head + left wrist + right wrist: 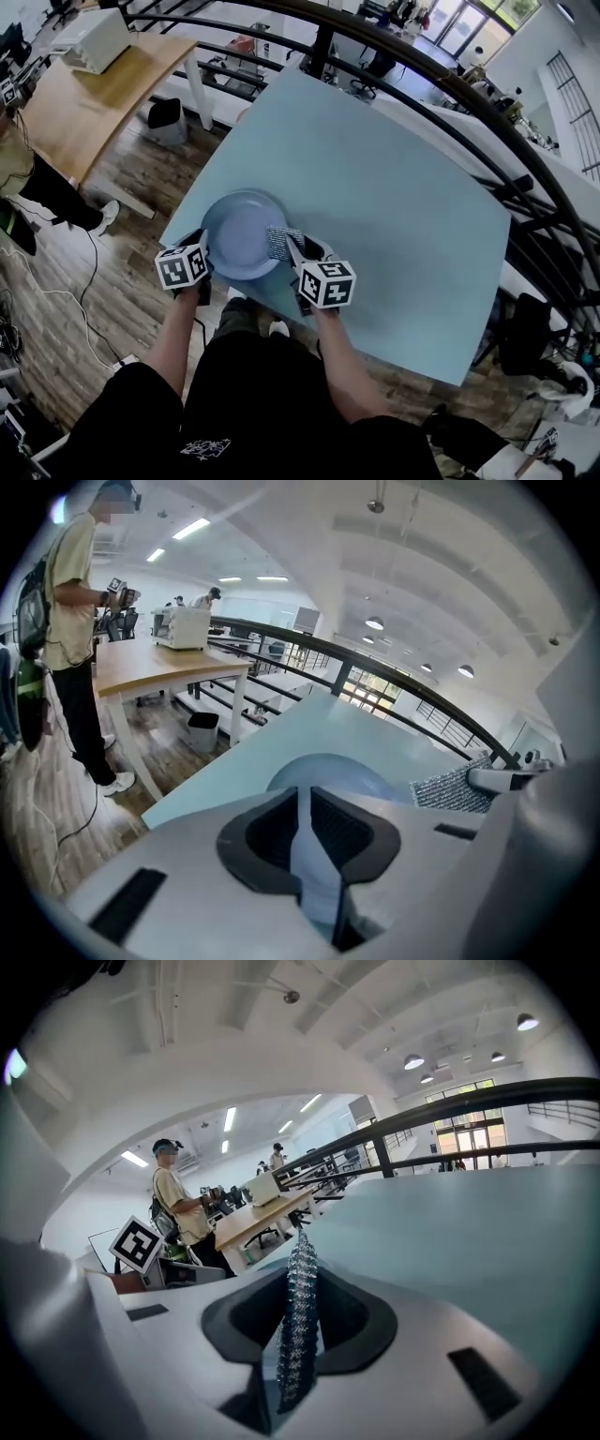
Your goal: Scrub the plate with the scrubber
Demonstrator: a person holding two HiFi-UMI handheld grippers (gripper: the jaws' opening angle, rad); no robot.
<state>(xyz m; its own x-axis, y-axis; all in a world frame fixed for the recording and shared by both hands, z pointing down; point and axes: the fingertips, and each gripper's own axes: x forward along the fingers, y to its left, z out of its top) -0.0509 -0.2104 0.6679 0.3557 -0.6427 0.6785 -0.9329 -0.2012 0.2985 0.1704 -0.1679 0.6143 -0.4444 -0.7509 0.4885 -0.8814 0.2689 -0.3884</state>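
Note:
A pale blue plate (239, 232) lies at the near left corner of the light blue table (375, 187). My left gripper (203, 253) is shut on the plate's left rim; in the left gripper view the rim (314, 855) runs between the jaws, with the plate's body (323, 771) beyond. My right gripper (295, 246) is shut on a silvery mesh scrubber (280, 244), which lies over the plate's right edge. Edge-on, the scrubber (298, 1321) stands between the right jaws. It also shows as a grey patch, the scrubber (455, 789), in the left gripper view.
A wooden desk (89, 98) with a white box (92, 39) stands to the left, a person (183, 1206) beside it. A black railing (441, 84) curves behind the table. Cables lie on the wooden floor (66, 291). My legs are at the table's near edge.

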